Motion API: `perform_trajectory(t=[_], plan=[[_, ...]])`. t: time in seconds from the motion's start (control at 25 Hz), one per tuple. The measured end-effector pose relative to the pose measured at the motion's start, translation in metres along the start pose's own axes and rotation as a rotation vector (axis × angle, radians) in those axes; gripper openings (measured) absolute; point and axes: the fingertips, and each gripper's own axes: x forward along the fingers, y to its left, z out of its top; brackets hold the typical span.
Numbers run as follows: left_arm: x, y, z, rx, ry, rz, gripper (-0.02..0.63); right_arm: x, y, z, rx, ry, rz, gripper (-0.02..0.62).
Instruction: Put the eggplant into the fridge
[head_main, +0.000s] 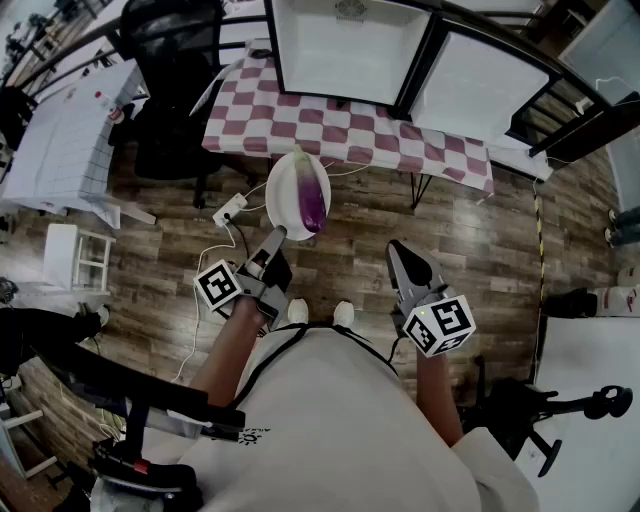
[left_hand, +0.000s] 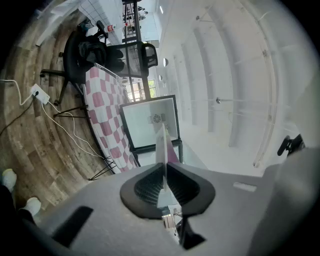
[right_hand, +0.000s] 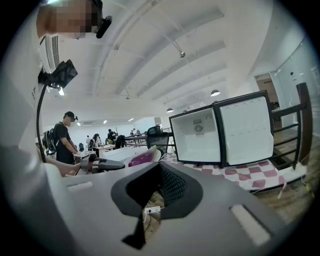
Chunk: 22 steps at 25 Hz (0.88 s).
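Note:
A purple eggplant (head_main: 313, 202) lies on a white plate (head_main: 287, 190), held out over the wooden floor. My left gripper (head_main: 272, 243) is shut on the plate's near rim. In the left gripper view the plate (left_hand: 162, 142) stands edge-on between the pads, with a bit of eggplant (left_hand: 173, 153) behind it. The small white fridge (head_main: 345, 45) stands open on the checkered table (head_main: 330, 125), its door (head_main: 480, 85) swung right. My right gripper (head_main: 408, 262) hangs shut and empty to the right of the plate. From its view the eggplant (right_hand: 142, 158) and fridge (right_hand: 197, 135) show.
A black office chair (head_main: 168, 70) stands left of the checkered table. A power strip (head_main: 231, 209) and white cables lie on the floor under the plate. A white table (head_main: 60, 140) is at the far left, a black railing (head_main: 590, 110) at the right. People stand in the background (right_hand: 64, 142).

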Motion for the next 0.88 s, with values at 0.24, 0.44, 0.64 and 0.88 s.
perform_trajectory(t=[0.24, 0.44, 0.64, 0.88], plan=[[-0.005, 0.002, 0.004, 0.007, 0.004, -0.007, 0.031, 0.001, 0.003, -0.006, -0.002, 0.005, -0.013, 0.006], [-0.006, 0.002, 0.007, 0.010, 0.005, -0.007, 0.031, 0.003, 0.004, -0.004, 0.009, -0.007, -0.019, 0.006], [-0.008, 0.003, 0.011, 0.008, 0.005, -0.006, 0.031, 0.007, 0.011, 0.001, 0.032, -0.030, 0.007, 0.006], [-0.007, 0.003, 0.014, 0.009, 0.005, -0.009, 0.031, 0.011, 0.010, -0.002, 0.044, -0.021, -0.003, 0.006]])
